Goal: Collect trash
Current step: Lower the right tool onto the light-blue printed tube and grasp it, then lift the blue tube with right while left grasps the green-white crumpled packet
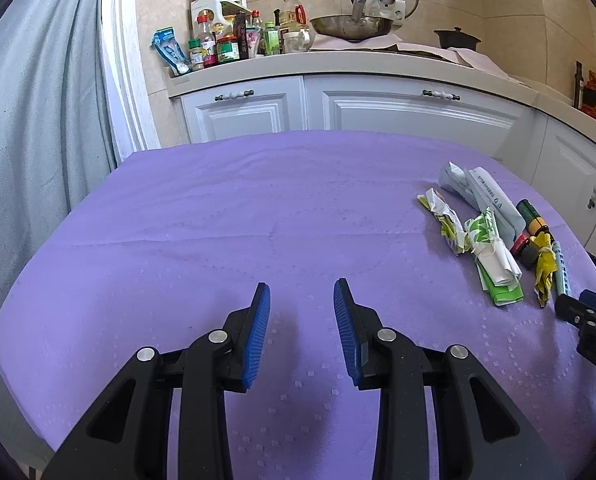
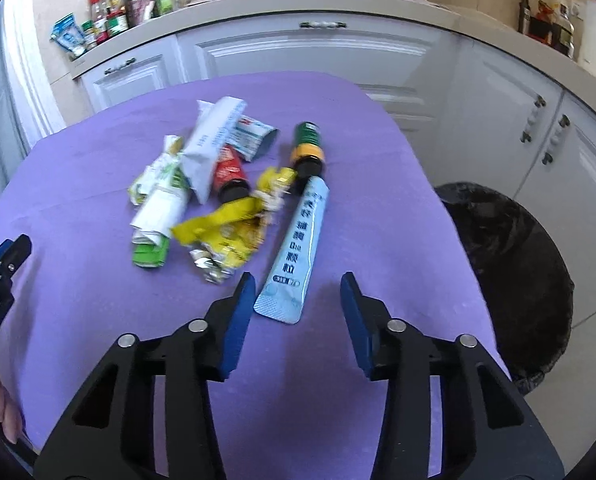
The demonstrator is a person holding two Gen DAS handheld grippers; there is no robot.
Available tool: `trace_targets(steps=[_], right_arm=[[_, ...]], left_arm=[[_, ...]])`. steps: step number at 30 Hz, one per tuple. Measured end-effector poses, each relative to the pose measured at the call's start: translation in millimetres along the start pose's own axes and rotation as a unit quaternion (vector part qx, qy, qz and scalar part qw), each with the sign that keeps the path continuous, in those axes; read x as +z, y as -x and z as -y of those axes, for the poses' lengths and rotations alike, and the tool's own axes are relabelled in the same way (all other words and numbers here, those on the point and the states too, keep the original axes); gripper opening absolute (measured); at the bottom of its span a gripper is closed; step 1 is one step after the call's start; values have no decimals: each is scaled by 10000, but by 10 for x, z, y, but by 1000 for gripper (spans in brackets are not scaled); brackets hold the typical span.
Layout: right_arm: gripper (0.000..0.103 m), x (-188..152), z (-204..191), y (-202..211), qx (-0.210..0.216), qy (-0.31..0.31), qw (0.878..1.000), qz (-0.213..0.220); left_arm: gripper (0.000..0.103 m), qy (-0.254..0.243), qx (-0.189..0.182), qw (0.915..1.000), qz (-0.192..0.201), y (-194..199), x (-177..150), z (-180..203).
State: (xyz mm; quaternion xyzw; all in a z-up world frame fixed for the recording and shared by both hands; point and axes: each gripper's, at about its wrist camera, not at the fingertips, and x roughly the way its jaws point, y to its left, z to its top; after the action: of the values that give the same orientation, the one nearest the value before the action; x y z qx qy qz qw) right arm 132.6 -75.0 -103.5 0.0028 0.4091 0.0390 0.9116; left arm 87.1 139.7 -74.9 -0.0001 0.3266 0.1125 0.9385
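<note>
A heap of trash lies on the purple-covered table (image 1: 217, 220). It holds a light blue sachet (image 2: 293, 248), a crumpled yellow wrapper (image 2: 225, 236), a green and white wrapper (image 2: 157, 216), a white pouch (image 2: 209, 140), a small red bottle (image 2: 229, 176) and a green bottle with a yellow band (image 2: 308, 148). My right gripper (image 2: 298, 284) is open, and the sachet's near end lies between its fingertips, closer to the left one, untouched by the pads. Left of the heap (image 1: 494, 240), my left gripper (image 1: 302, 292) stands open over bare cloth.
A black-lined trash bin (image 2: 514, 272) stands on the floor beside the table's right edge. White cabinets (image 1: 378, 112) and a counter with bottles (image 1: 233, 36) and a wok (image 1: 350, 26) run behind the table. A grey curtain (image 1: 37, 100) hangs at the left.
</note>
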Motion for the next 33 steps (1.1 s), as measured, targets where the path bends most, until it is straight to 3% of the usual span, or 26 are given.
trace_targets(steps=[10, 14, 21, 33], right_arm=[[38, 114, 96, -62, 18, -52, 10000, 82], [20, 114, 112, -111, -46, 63, 10000, 55], [19, 74, 190, -48, -86, 243, 9996, 153], [19, 117, 538, 140, -409, 264, 9969, 623]], left_arm=[[34, -84, -133, 9999, 22, 39, 8, 133], [39, -131, -233, 9996, 55, 79, 32, 241], [40, -226, -443, 9988, 29, 79, 101, 477], [52, -368, -748, 9965, -51, -25, 228, 927]])
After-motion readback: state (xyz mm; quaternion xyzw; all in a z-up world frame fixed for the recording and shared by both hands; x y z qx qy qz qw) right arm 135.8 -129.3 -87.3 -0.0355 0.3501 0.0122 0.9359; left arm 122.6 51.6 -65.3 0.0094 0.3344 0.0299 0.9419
